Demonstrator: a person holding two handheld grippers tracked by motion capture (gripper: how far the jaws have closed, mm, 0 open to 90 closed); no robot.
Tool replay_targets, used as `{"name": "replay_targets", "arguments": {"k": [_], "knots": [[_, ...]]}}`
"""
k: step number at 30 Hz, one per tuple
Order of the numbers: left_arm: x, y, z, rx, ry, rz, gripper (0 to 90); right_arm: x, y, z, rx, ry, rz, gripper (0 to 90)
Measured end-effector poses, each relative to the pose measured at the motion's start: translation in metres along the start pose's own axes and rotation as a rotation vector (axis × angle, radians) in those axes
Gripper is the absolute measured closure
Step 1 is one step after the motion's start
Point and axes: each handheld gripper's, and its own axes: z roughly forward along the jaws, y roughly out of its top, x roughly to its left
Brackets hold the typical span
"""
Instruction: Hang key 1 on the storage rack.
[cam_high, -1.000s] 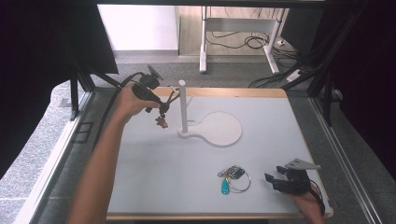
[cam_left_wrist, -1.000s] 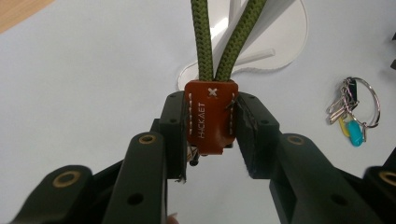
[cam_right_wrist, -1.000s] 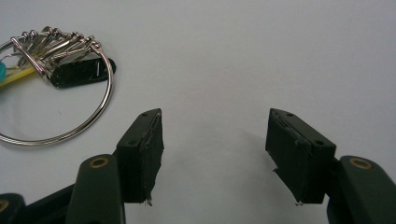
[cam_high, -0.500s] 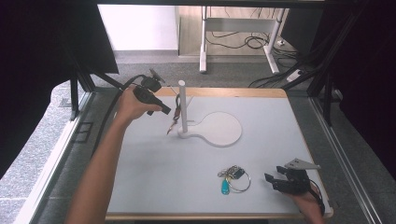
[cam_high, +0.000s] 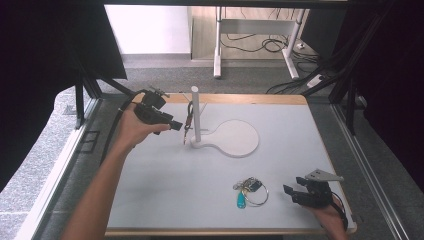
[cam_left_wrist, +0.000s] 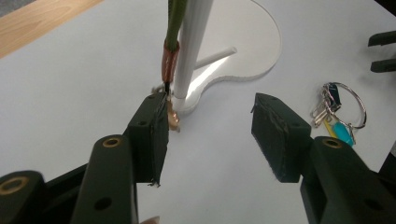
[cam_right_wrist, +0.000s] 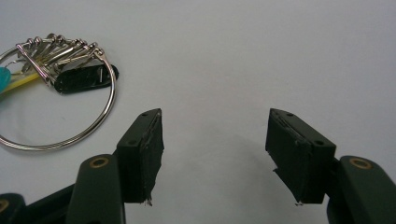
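**K:** Since the strap keychain (cam_high: 188, 116) already hangs on the white peg stand (cam_high: 195, 114), what's left tool (cam_high: 176, 125) doing?

**M:** Jaws spread, holding nothing. In the left gripper view one pad sits just beside the strap's lower end, near the copper-coloured ferrule (cam_left_wrist: 169, 61) and small metal clasp (cam_left_wrist: 173, 119). Touching or not, can't tell.

**K:** How will it handle?

**M:** My guess: light, limp strap, swings freely off the peg. Metal end is hard and probably slick. If regripping, pinch the ferrule, the stiffest spot. The strap above would just fold.

**K:** Other bunch?

**M:** Key ring (cam_high: 251, 190) lies flat on the counter (cam_high: 165, 200), near the right tool (cam_high: 294, 192), apart from it. Right jaws spread too, nothing between them. Thin wire ring, several keys, a teal tag (cam_high: 240, 201), a black fob (cam_right_wrist: 84, 78).

**K:** Grip point?

**M:** Likely the clustered keys. The ring alone is thin and would slip; the bunch will flop and rattle when lifted.
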Motion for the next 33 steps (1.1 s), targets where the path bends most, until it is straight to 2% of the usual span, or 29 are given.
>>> {"name": "replay_targets", "arguments": {"k": [5,9,15,21,23,29,33], "knots": [[-0.006,-0.023,-0.001,-0.033,-0.017,0.023,45.8,0.002,0.002,-0.001,-0.010,0.001,-0.006,37.4],[-0.013,-0.047,-0.001,-0.065,-0.044,0.018,45.6,0.005,0.003,-0.005,-0.012,0.001,-0.021,37.4],[-0.020,-0.076,0.001,-0.090,-0.057,0.019,45.3,0.009,0.006,-0.011,-0.029,0.003,-0.033,37.5],[-0.024,-0.108,0.005,-0.099,-0.067,-0.003,44.0,0.016,0.010,-0.006,-0.017,0.009,-0.055,37.4],[-0.026,-0.117,0.007,-0.097,-0.057,-0.005,44.0,0.020,0.010,-0.005,-0.010,0.013,-0.067,37.4],[-0.034,-0.138,0.012,-0.085,-0.068,0.008,43.3,0.026,0.013,-0.005,-0.011,0.013,-0.086,37.7],[-0.039,-0.145,0.016,-0.076,-0.081,0.012,42.8,0.029,0.021,-0.004,-0.011,0.010,-0.109,38.3]]}}
